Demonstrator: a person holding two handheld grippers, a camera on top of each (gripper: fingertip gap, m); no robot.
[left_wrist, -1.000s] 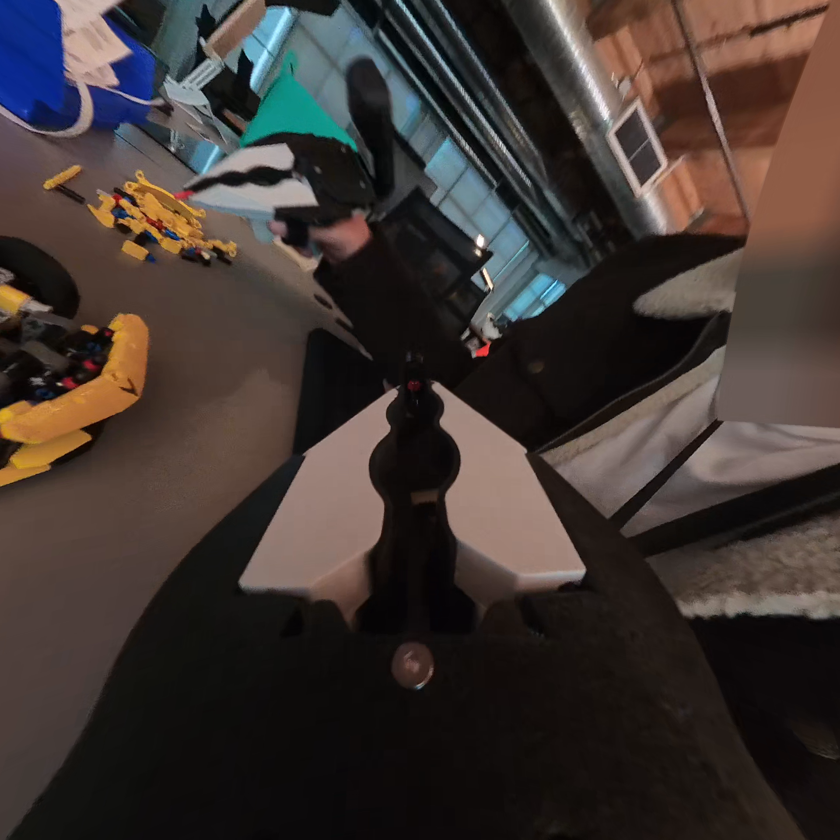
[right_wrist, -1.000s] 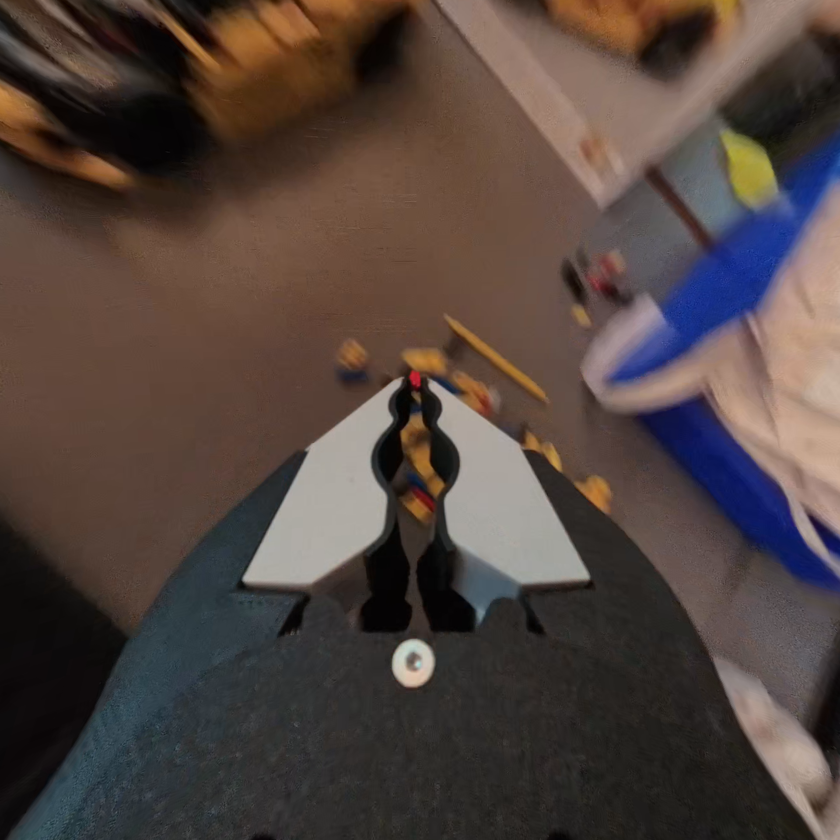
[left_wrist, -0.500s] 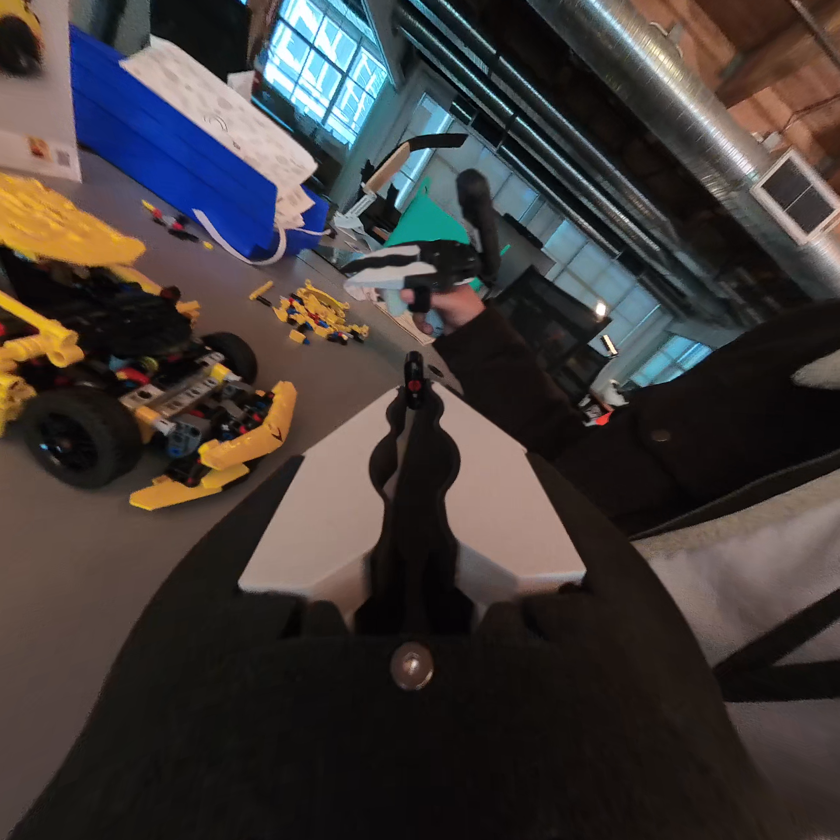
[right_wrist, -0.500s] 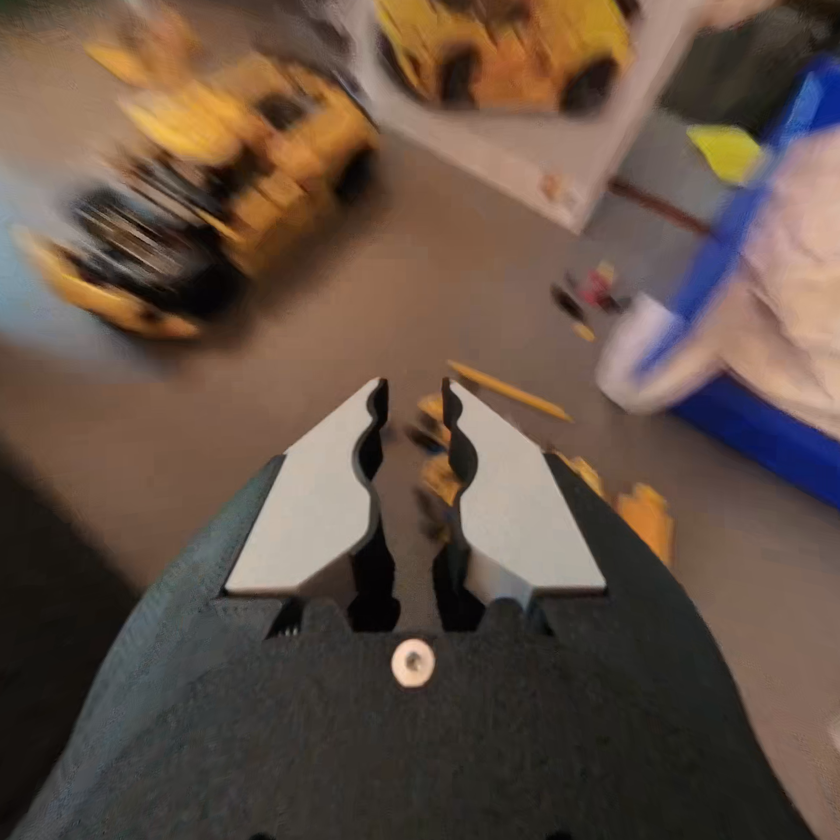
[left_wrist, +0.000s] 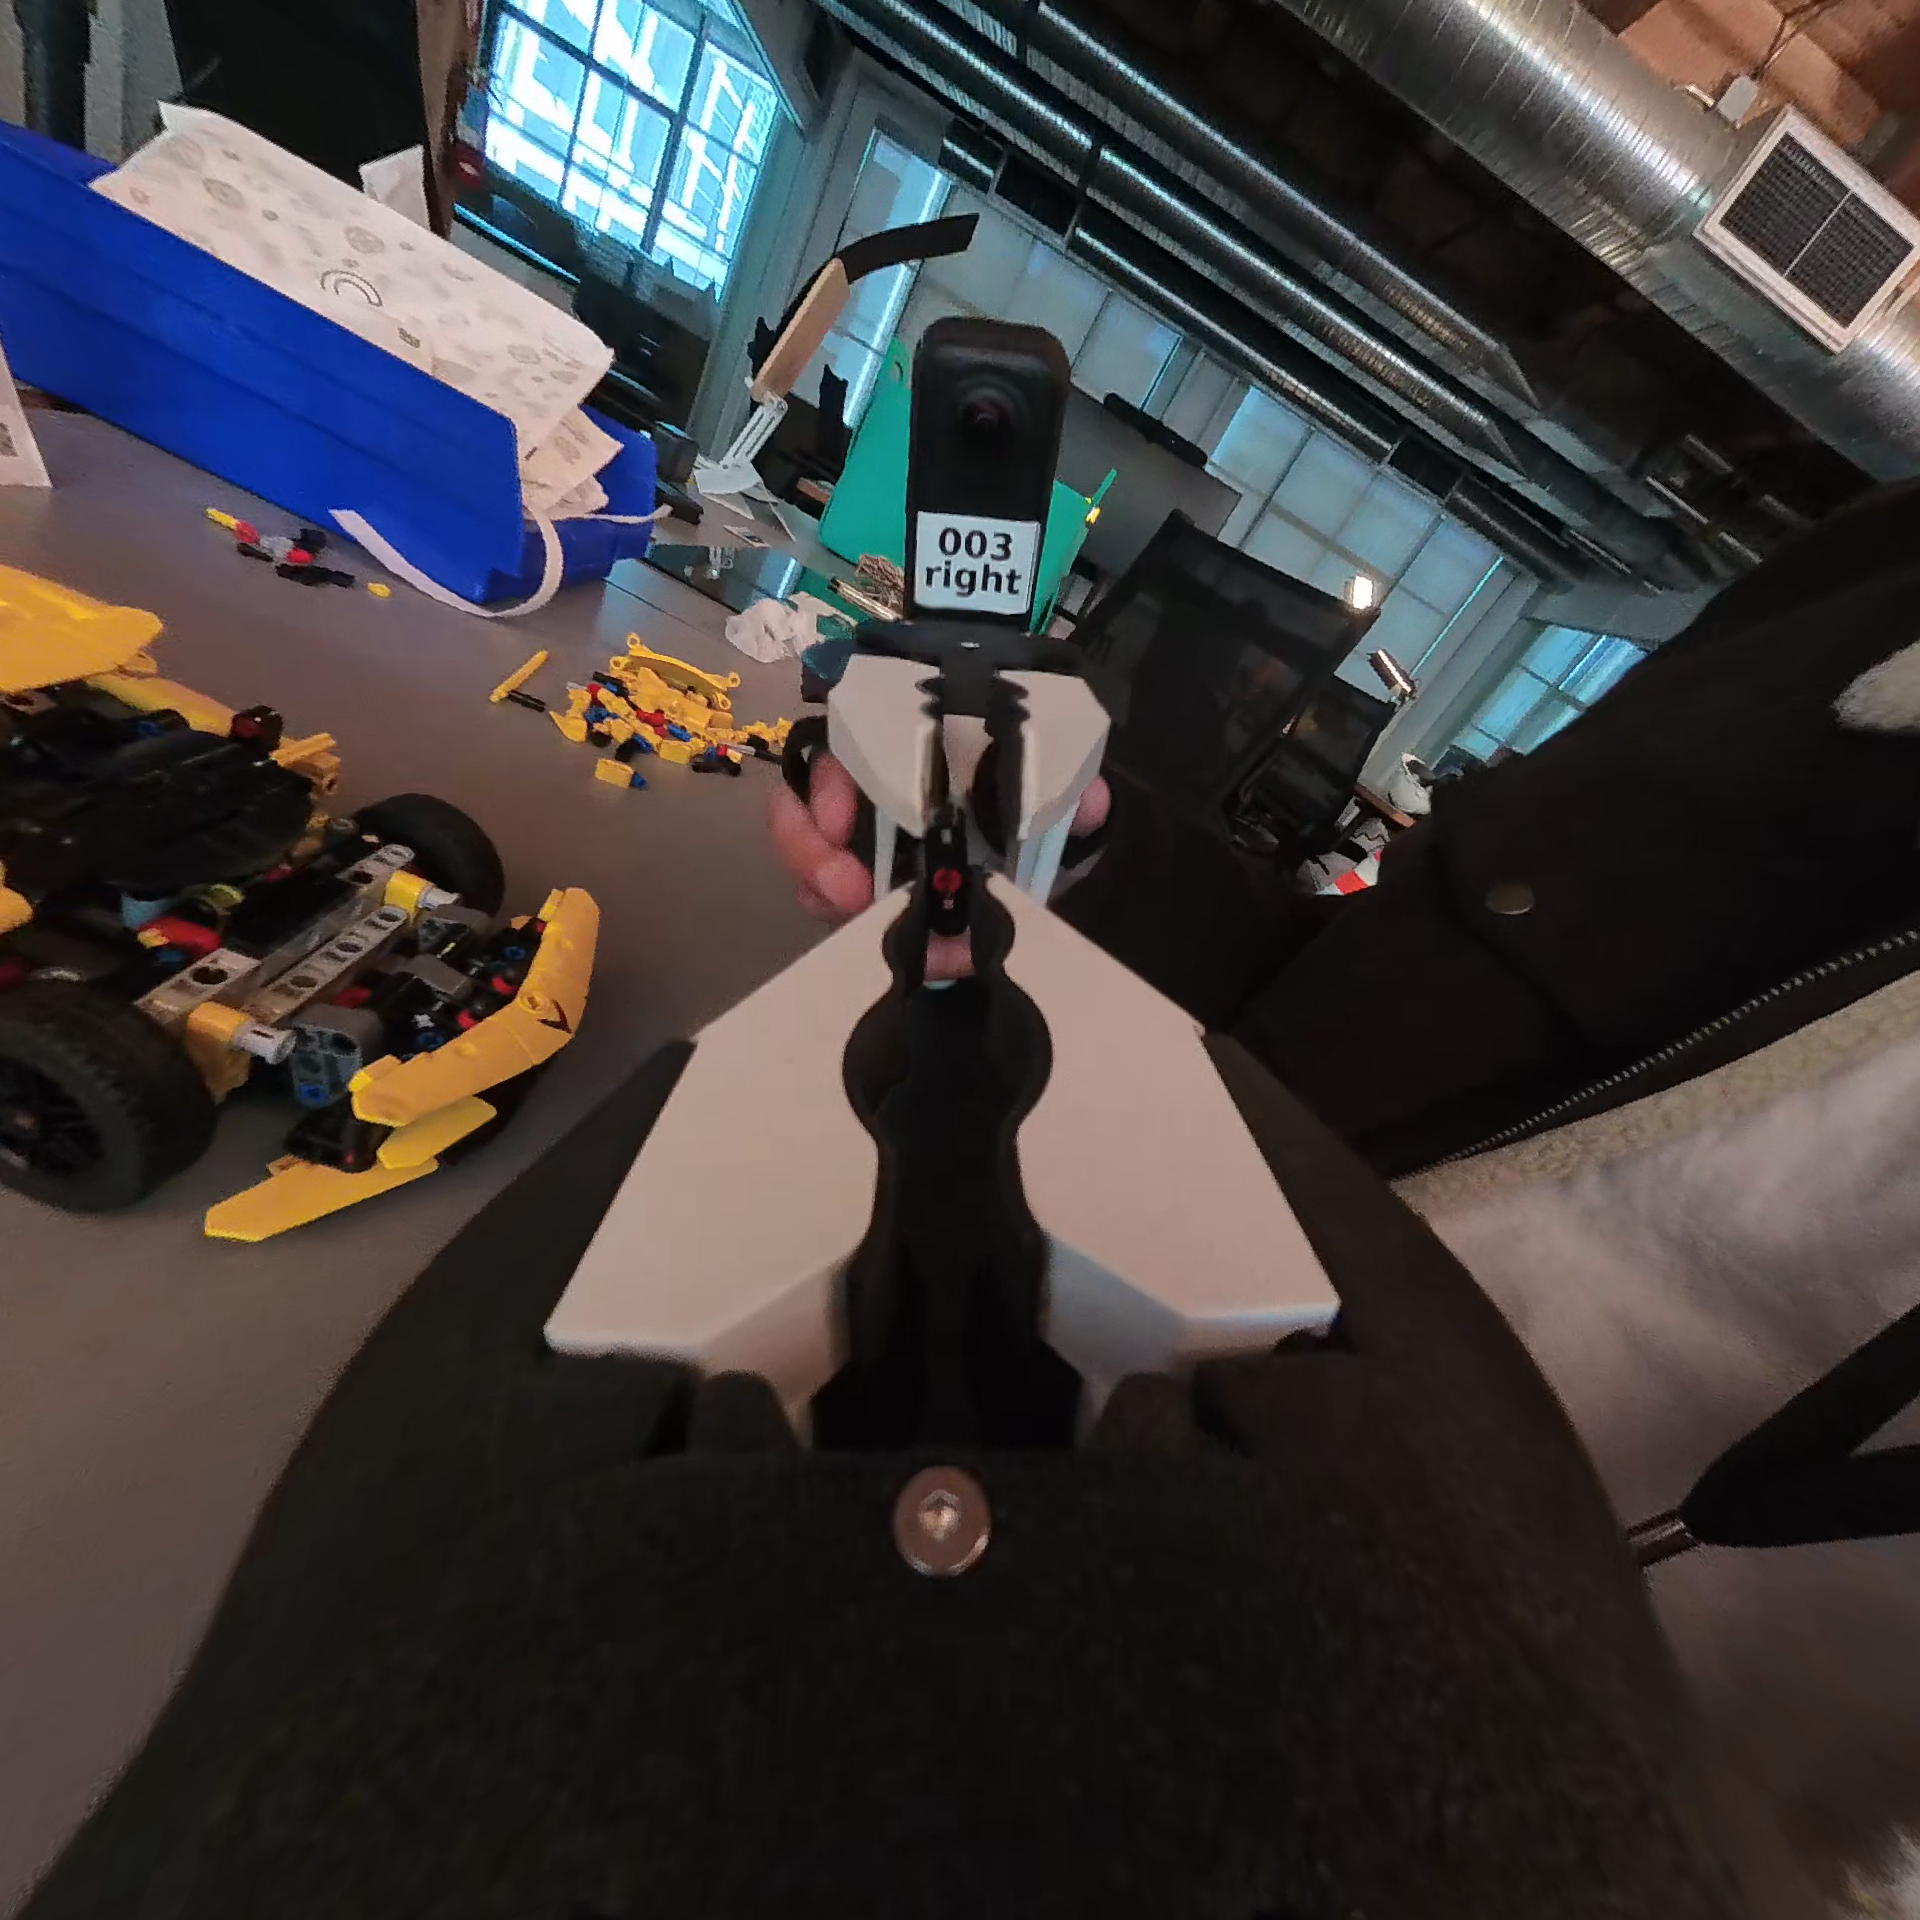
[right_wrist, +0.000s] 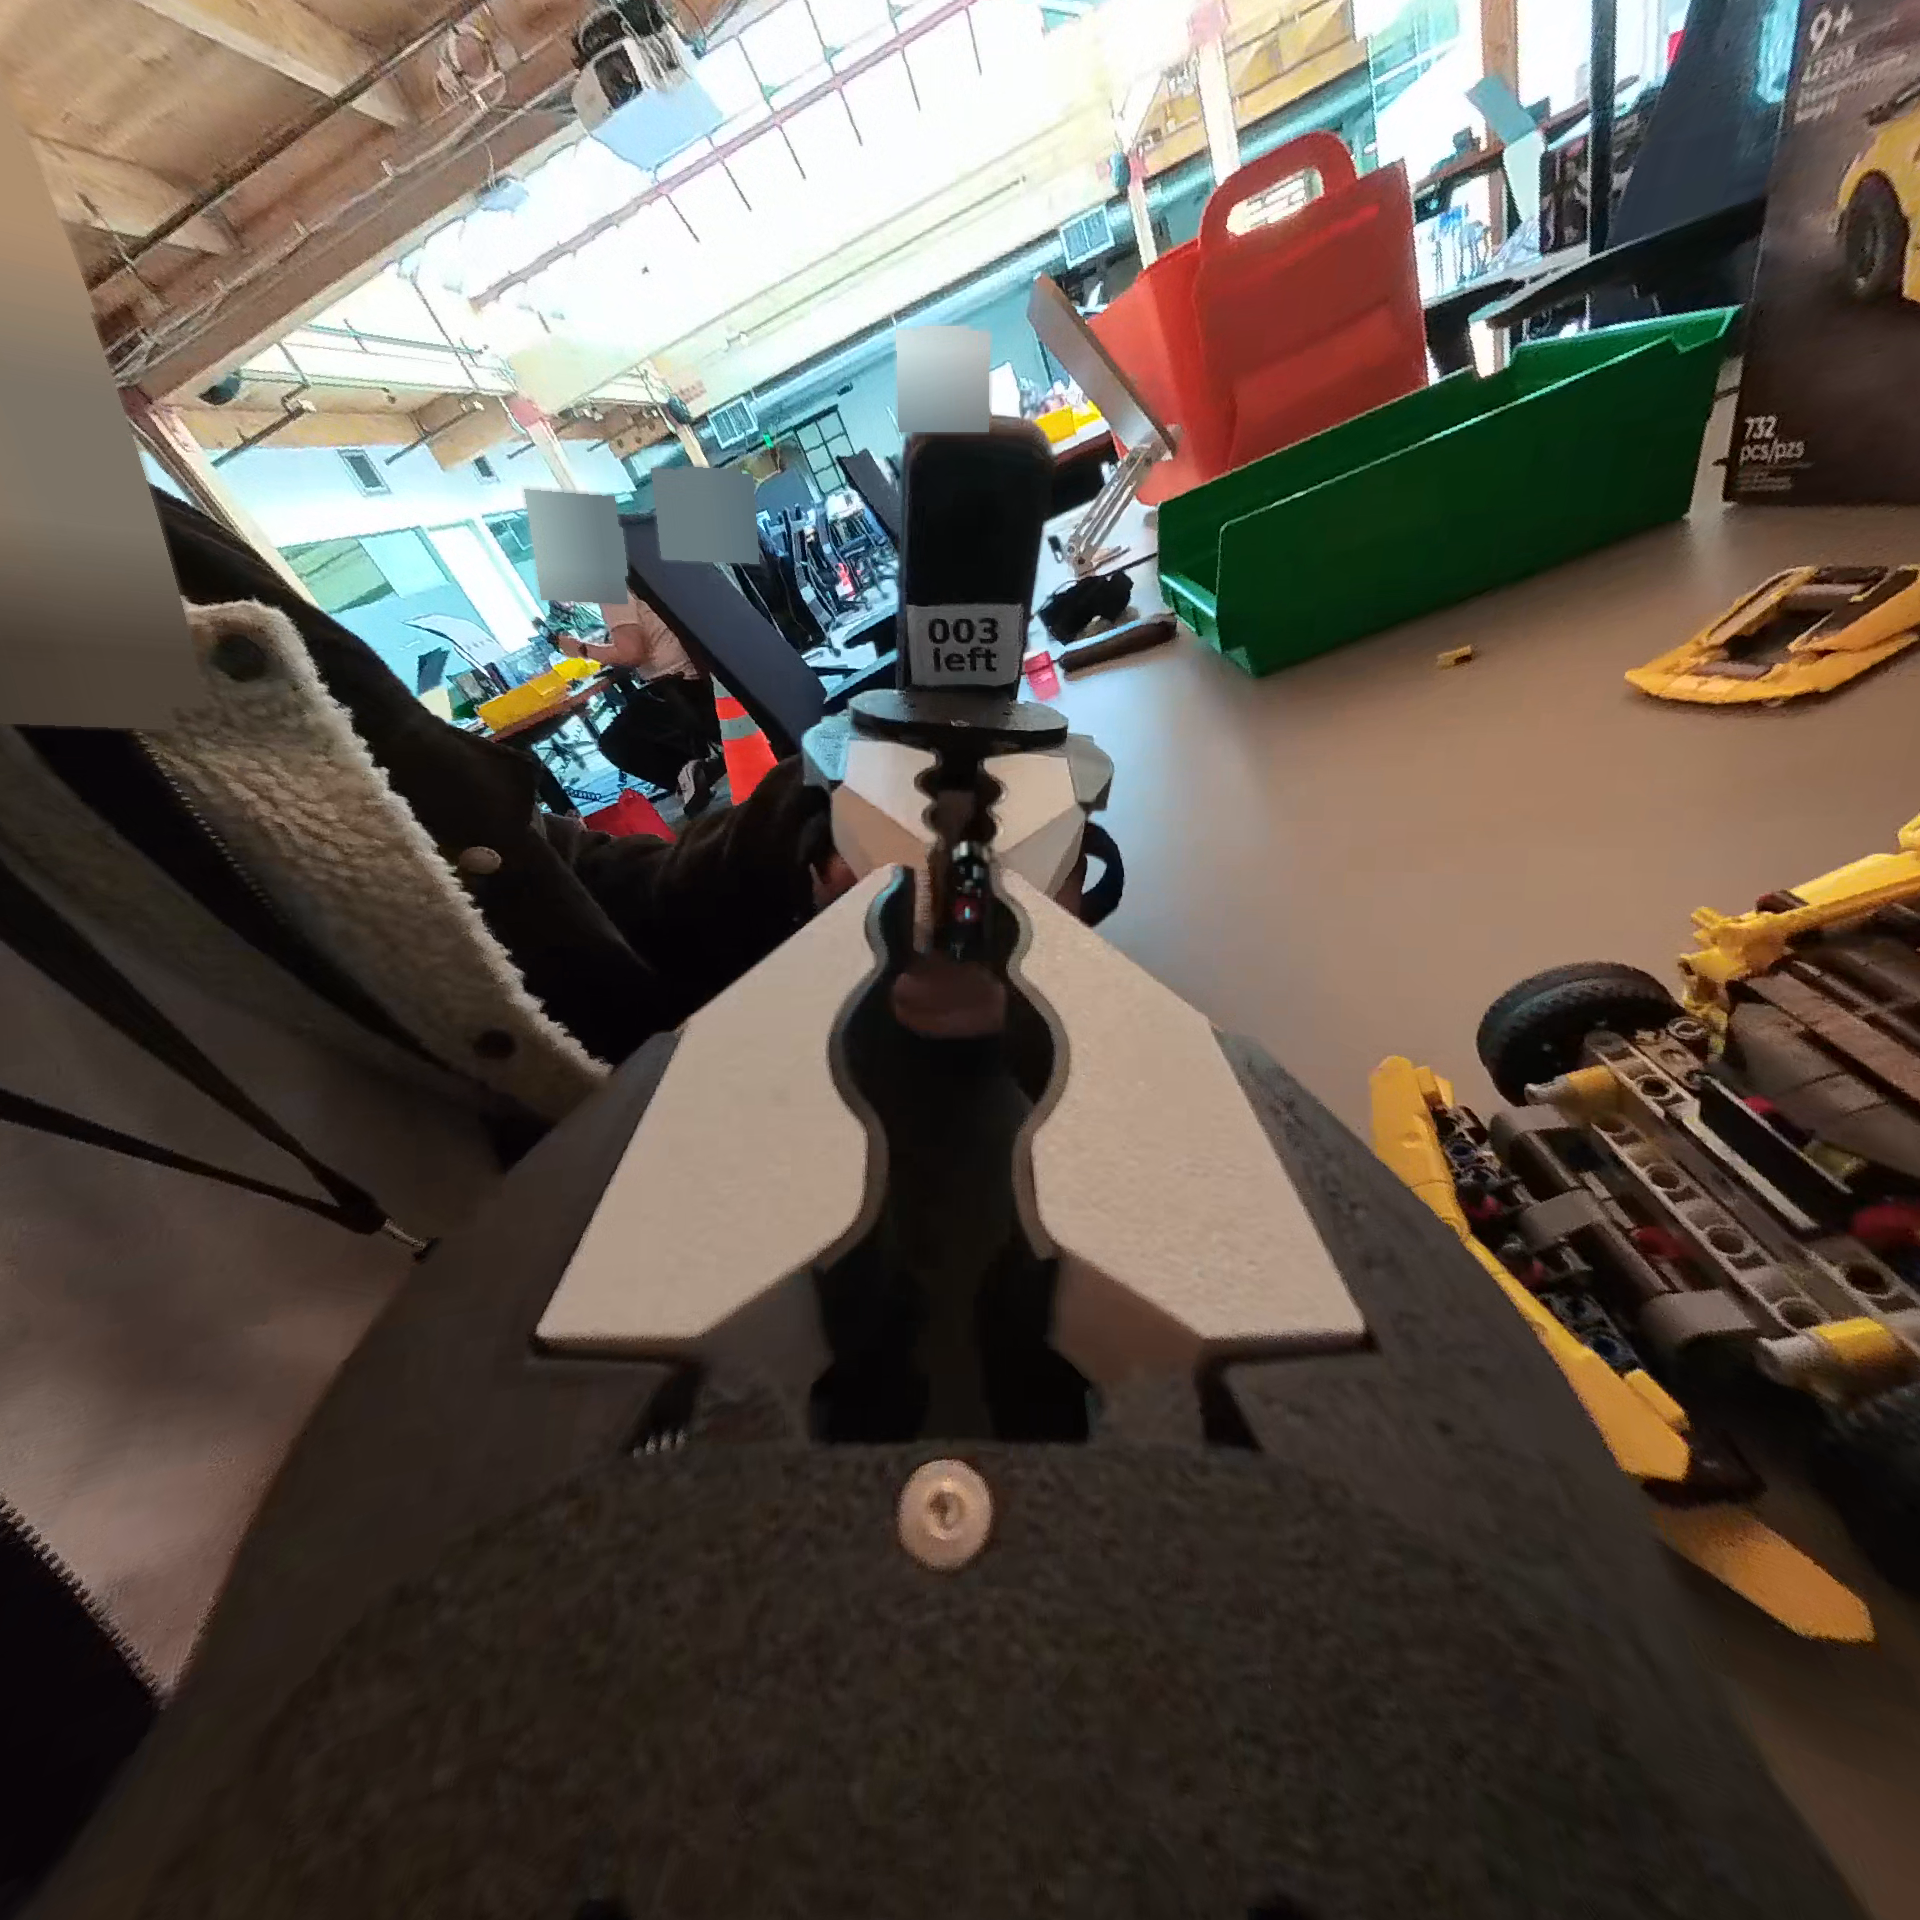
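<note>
My left gripper (left_wrist: 943, 906) is shut on a small black piece with a red end (left_wrist: 945, 883), held above the grey table (left_wrist: 156, 1403). My right gripper (right_wrist: 954, 902) points straight at it, nose to nose. Its jaws are a little apart, with the same piece (right_wrist: 964, 912) between its tips. I cannot tell if they touch it. The right gripper (left_wrist: 961, 821) shows head-on in the left wrist view, with a hand around it. The left gripper (right_wrist: 961, 831) shows head-on in the right wrist view. A partly built yellow and black brick car (left_wrist: 260, 966) stands beside both grippers.
A pile of loose yellow, blue and red pieces (left_wrist: 665, 717) lies beyond the car. Behind it is a blue bin (left_wrist: 260, 384) with paper sheets. A green bin (right_wrist: 1403, 520), a red bag (right_wrist: 1299, 312), a product box (right_wrist: 1839, 260) and a yellow body panel (right_wrist: 1787, 634) are on the table. The person's coat (left_wrist: 1558, 987) is close. Left and right tips are no more than a few centimetres apart.
My right gripper opened, swung up from the pile of loose pieces and now faces my left gripper tip to tip. My left gripper stayed shut on its piece and turned toward the table.
</note>
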